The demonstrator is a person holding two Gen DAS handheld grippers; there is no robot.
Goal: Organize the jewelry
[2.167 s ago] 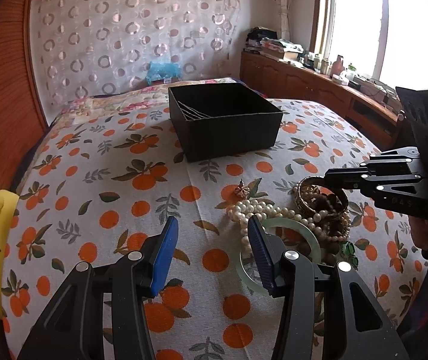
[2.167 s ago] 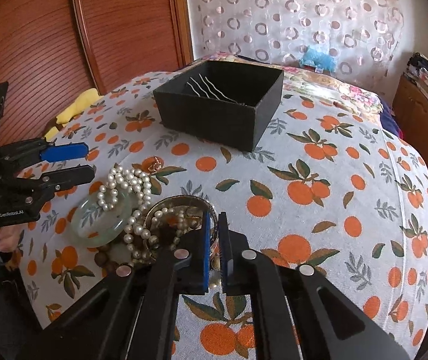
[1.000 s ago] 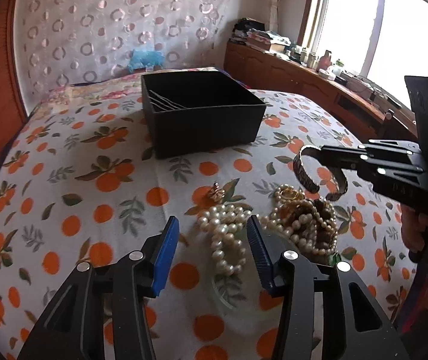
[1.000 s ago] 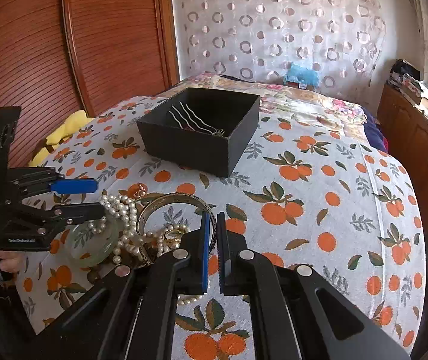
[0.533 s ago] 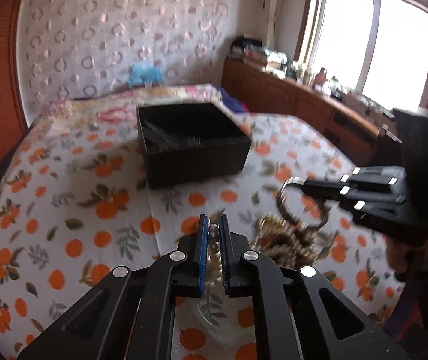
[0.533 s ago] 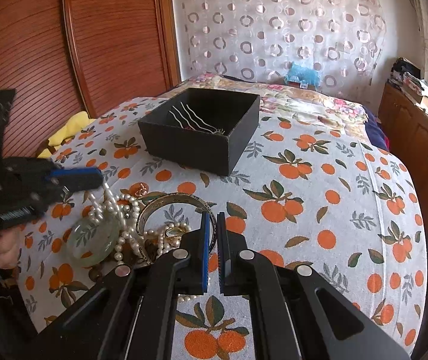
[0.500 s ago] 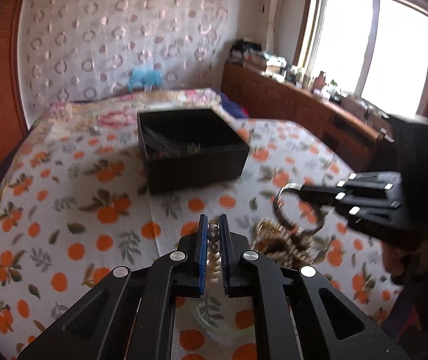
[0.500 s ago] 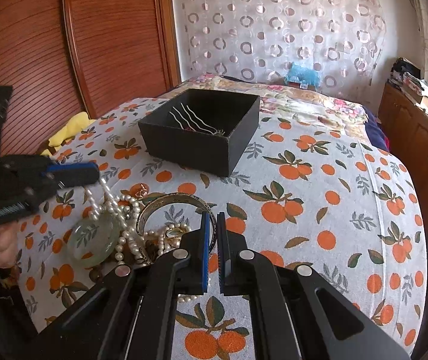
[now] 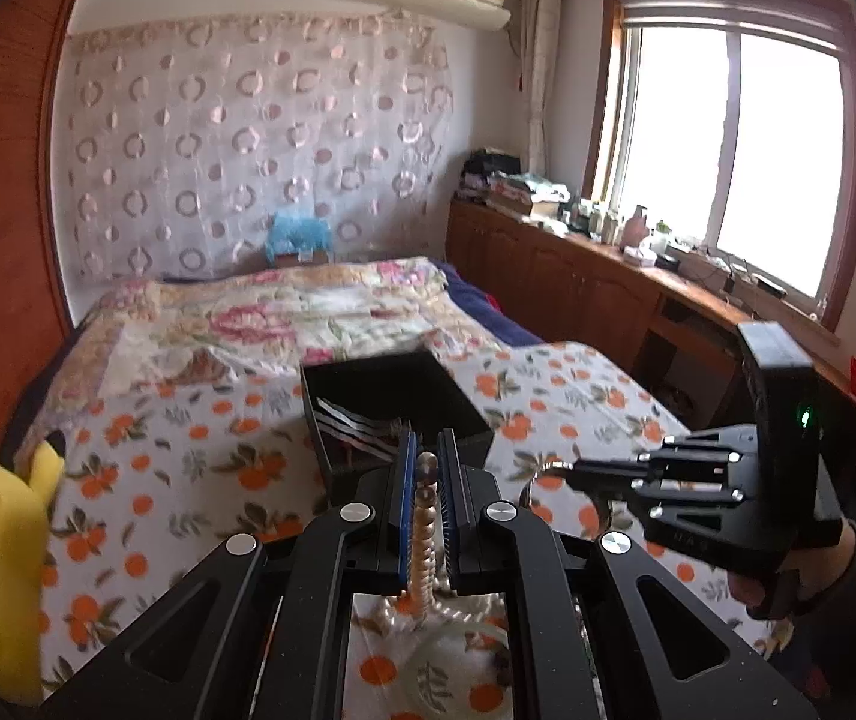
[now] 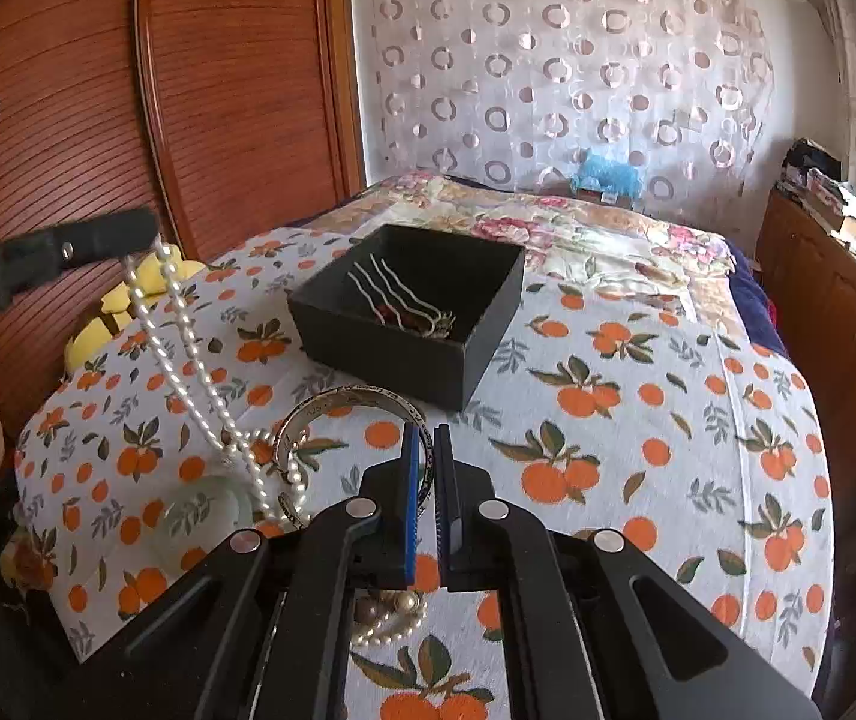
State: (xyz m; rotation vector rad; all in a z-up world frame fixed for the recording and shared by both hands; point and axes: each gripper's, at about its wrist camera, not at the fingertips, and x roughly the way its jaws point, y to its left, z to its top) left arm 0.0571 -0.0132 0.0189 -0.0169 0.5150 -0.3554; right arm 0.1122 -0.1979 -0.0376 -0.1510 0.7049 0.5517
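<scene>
While the left gripper (image 9: 426, 501) was pinched nearly closed on the pearl necklace (image 10: 188, 354), the strand ran taut from its tips down to the pile of jewelry (image 10: 284, 480) on the orange-print bedspread (image 10: 637, 420). Landmark used: the black box (image 10: 410, 312).

Nearest, on the near side of the box: right gripper (image 10: 426, 498), pads drawn together on the rim of the metal bangle (image 10: 356, 420), which it held lifted on the box's near side. Bangle judged rigid and smooth; a rim pinch looked adequate, though it could swivel between flat pads.

Near-left of the box: a pale green jade bangle (image 10: 206, 510) lay flat, partly under the pearls. Judged hard, heavy for its kind, breakable if dropped; best taken across the band.

Left of the box: the necklace rose in two lines to the left gripper. Judged limp, light, slippery bead to bead; the lower loop appeared to pass near or through the metal bangle, cannot tell which. Snag risk on lifting. A hold at the strand's middle would leave less hanging.

Inside the box: wavy hairpins (image 10: 392, 294) lay against the floor, with some small dark piece beside them.

Beyond the box: floral quilt (image 10: 577, 222), then a patterned curtain (image 10: 547, 60).
</scene>
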